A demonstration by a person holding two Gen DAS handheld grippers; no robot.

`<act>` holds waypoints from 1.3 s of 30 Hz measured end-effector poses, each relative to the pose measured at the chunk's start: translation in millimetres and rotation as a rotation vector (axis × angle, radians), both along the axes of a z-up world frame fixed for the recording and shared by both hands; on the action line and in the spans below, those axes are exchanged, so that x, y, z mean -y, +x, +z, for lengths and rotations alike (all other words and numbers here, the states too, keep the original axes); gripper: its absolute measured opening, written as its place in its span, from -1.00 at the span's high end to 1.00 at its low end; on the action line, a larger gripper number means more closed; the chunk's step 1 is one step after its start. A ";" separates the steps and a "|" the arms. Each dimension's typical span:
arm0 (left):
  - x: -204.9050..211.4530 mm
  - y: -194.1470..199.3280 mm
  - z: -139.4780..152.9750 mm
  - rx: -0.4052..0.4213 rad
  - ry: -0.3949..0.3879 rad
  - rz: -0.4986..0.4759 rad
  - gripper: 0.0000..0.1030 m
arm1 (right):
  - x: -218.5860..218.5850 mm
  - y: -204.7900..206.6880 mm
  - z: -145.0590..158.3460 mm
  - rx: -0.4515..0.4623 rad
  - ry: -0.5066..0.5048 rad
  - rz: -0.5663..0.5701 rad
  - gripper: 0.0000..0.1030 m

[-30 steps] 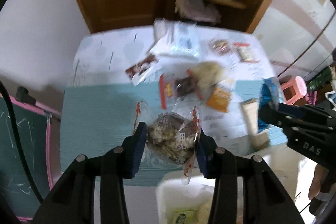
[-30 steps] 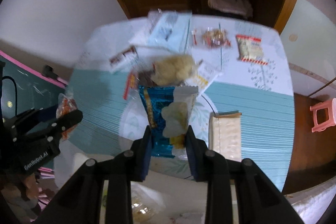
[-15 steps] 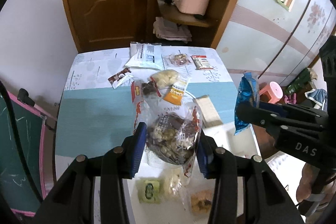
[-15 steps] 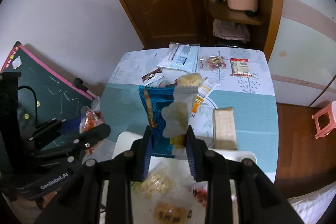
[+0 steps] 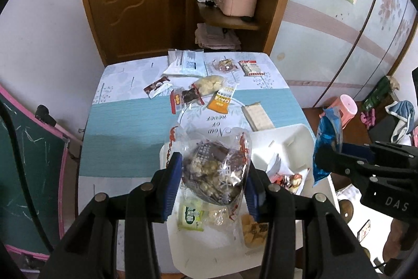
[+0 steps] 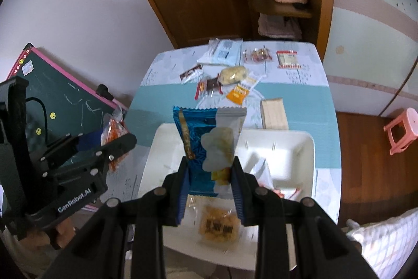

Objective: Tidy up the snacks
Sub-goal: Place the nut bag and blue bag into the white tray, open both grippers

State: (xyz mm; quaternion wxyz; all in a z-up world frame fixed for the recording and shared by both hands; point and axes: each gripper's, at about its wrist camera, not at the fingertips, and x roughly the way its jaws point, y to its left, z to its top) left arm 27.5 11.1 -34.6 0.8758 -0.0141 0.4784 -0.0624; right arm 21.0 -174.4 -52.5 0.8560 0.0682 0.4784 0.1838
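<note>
My left gripper [image 5: 213, 183] is shut on a clear bag of brown and white snacks [image 5: 215, 169] and holds it above the white tray [image 5: 292, 137]. My right gripper [image 6: 210, 190] is shut on a blue and silver chip bag [image 6: 209, 137], also above the white tray [image 6: 300, 145]. Small packets lie in the tray: a green one [image 5: 190, 213], an orange one [image 6: 218, 226] and a red one [image 5: 287, 179]. The right gripper with its blue bag [image 5: 326, 145] shows at the right of the left wrist view.
Several loose snack packets lie farther back on the table: an orange packet [image 5: 220, 101], a pale puff bag [image 5: 209, 84], a tan wafer pack [image 5: 257, 117], a light blue pack [image 5: 186, 64]. A chalkboard [image 6: 60, 101] leans left of the table. A pink stool [image 6: 402, 130] stands at the right.
Both grippers have pulled back and up from the table's middle, carrying their bags. The white tray and its packets have come into view beneath them.
</note>
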 end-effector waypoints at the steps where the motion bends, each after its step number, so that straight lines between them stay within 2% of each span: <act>1: 0.7 -2.5 -1.1 -0.003 -0.001 0.002 0.18 | -1.0 -1.4 -1.8 -0.004 -0.005 -0.001 0.42; 11: -3.9 -5.9 -16.9 -0.061 -0.005 0.017 0.17 | -4.4 -7.2 -12.0 -0.032 -0.019 0.001 0.42; 19: 3.5 -5.7 -29.6 -0.113 0.001 -0.003 0.16 | -5.8 -4.2 -30.6 -0.101 -0.033 -0.002 0.42; 29: 11.4 -3.7 -34.3 -0.134 0.014 -0.019 0.14 | -1.9 -1.3 -46.2 -0.175 -0.047 -0.016 0.39; 30: 12.7 -3.6 -33.3 -0.130 0.019 -0.022 0.09 | -1.6 -0.4 -47.9 -0.185 -0.050 -0.019 0.37; 33: 16.6 -3.7 -31.6 -0.119 0.052 -0.022 -0.48 | -1.1 1.4 -55.4 -0.222 -0.060 -0.021 -0.08; 34: 17.5 -3.9 -30.8 -0.114 0.059 -0.022 -0.49 | -0.5 1.8 -57.6 -0.231 -0.055 -0.021 -0.24; 39: 21.1 -2.6 -29.9 -0.111 0.077 -0.026 -0.50 | 3.5 1.5 -57.4 -0.229 -0.049 -0.028 -0.28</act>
